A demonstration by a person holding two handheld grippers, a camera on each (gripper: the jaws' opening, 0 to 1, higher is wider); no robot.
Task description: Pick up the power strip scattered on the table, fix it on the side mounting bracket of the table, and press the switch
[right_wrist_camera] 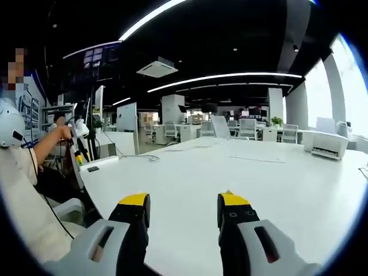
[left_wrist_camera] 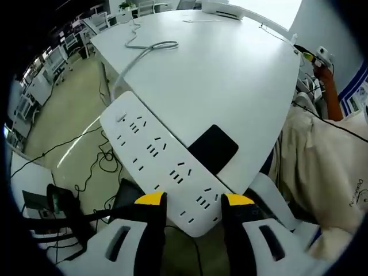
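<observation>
Two claws: left (left_wrist_camera: 188, 202) gripping power strip (left_wrist_camera: 161, 161).

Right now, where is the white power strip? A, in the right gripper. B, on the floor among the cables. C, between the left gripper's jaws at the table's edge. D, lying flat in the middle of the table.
C: in the left gripper view the power strip has its near end between the left gripper jaws, angled along the edge of the table; the right gripper is open with nothing in it.
</observation>
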